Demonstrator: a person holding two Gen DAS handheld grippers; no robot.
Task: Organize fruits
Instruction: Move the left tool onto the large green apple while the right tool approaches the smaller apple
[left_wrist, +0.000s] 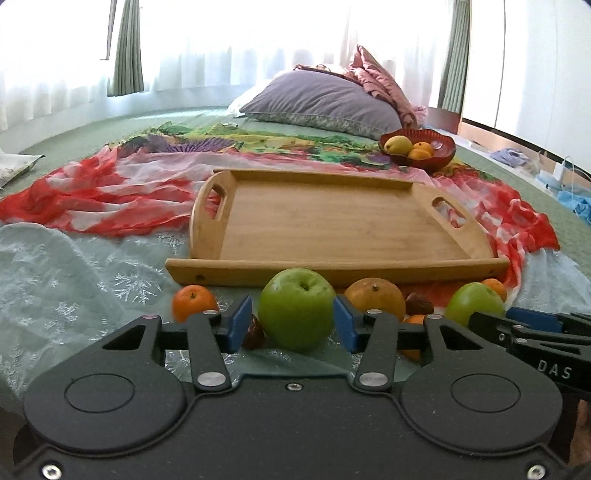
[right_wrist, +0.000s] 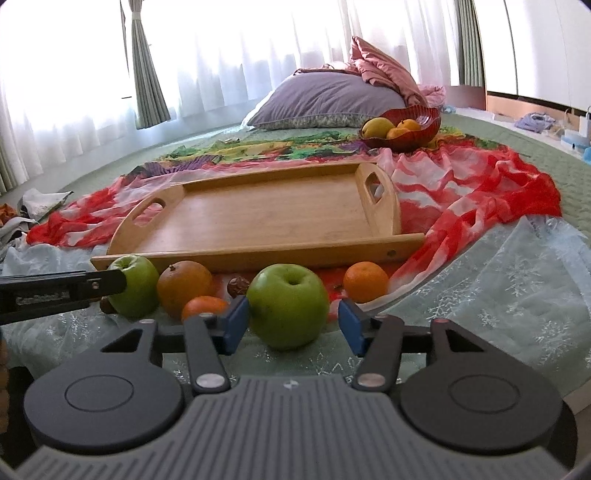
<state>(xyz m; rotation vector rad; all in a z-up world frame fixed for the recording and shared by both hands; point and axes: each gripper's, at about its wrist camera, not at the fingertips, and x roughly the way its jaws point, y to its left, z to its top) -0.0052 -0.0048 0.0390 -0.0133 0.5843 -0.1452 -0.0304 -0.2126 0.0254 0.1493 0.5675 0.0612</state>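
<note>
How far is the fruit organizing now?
Barely begun. The wooden handled tray holds nothing. The red scalloped bowl already contains some fruit. Each open claw brackets a green apple: left claw around one, right claw around another. Neither is lifted. The oranges wait on the cloth.

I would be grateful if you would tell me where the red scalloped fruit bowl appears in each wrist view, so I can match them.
Left wrist view: the red scalloped fruit bowl sits upper right, beyond the far right corner of the wooden handled tray.
Right wrist view: the bowl sits upper right of centre, beyond the tray's far right handle.
Shared landmark: the purple pillow behind the bowl.
</note>
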